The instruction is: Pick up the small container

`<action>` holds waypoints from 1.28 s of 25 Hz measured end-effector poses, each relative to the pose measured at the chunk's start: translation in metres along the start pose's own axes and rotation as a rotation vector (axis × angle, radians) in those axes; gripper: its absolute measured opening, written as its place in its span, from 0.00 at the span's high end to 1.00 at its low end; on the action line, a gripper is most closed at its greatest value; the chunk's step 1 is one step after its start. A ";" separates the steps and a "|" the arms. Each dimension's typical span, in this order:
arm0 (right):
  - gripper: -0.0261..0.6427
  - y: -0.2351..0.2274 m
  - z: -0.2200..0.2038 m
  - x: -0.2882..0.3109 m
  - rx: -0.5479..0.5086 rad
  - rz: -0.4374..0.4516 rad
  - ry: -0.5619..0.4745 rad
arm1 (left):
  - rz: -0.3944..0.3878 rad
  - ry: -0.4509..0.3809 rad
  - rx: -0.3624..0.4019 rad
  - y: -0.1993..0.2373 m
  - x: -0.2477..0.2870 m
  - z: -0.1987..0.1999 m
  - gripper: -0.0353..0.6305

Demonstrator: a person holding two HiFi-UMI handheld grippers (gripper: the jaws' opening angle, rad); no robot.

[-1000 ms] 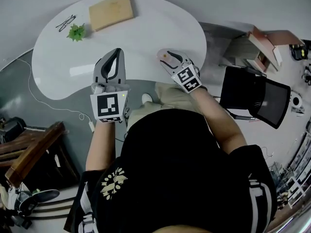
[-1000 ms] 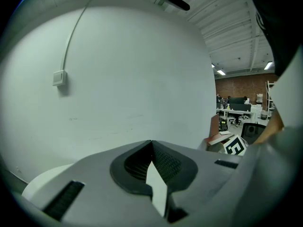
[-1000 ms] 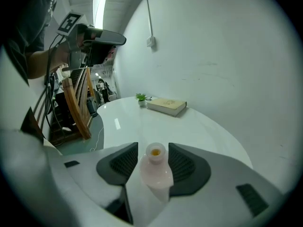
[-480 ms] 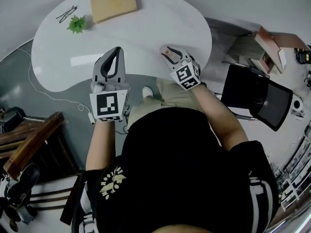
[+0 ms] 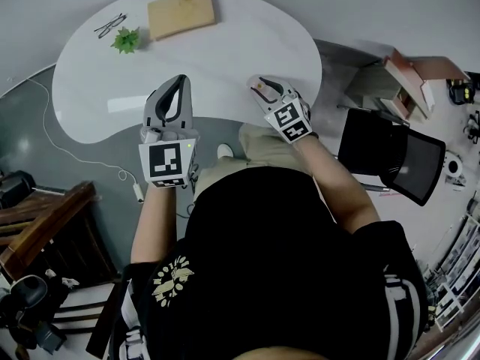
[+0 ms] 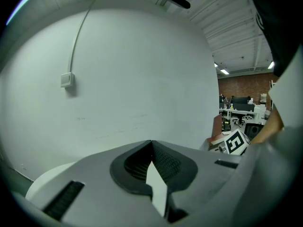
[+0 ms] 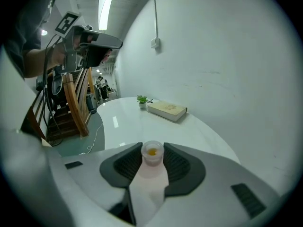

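The small container [image 7: 153, 153] is a clear little cup with something orange inside. It sits between the dark pads of my right gripper [image 7: 153, 157], which press on both its sides. In the head view the right gripper [image 5: 264, 90] hovers over the near edge of the white table [image 5: 225, 51], the small container [image 5: 259, 88] at its tip. My left gripper [image 5: 178, 81] points up beside it at the table's near edge, fingertips touching and nothing between them. The left gripper view shows the left gripper [image 6: 151, 143] against a white wall.
A tan book [image 5: 181, 11], a small green plant [image 5: 125, 40] and a pair of glasses [image 5: 110, 25] lie at the table's far side. A black chair [image 5: 390, 152] stands to the right, wooden furniture [image 5: 45, 223] to the left. A white cable [image 5: 75, 156] runs across the floor.
The right gripper's jaws have narrowed onto the small container. The left gripper has stayed in place, and the head view has shifted slightly.
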State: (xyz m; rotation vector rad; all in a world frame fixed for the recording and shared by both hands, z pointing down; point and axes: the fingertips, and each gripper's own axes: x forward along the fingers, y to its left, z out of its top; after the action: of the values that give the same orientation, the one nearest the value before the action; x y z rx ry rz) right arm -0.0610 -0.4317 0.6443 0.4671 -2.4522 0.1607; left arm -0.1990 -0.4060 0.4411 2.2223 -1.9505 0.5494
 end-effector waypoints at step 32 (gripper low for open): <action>0.73 0.032 0.160 -0.140 0.066 -0.089 -0.083 | -0.079 -0.148 0.040 -0.003 -0.064 0.057 0.91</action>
State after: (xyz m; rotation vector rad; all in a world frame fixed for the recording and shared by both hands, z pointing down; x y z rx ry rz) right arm -0.0600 -0.3978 0.4320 0.6226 -2.5069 0.1891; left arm -0.1918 -0.3652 0.3665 2.4171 -1.9236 0.4288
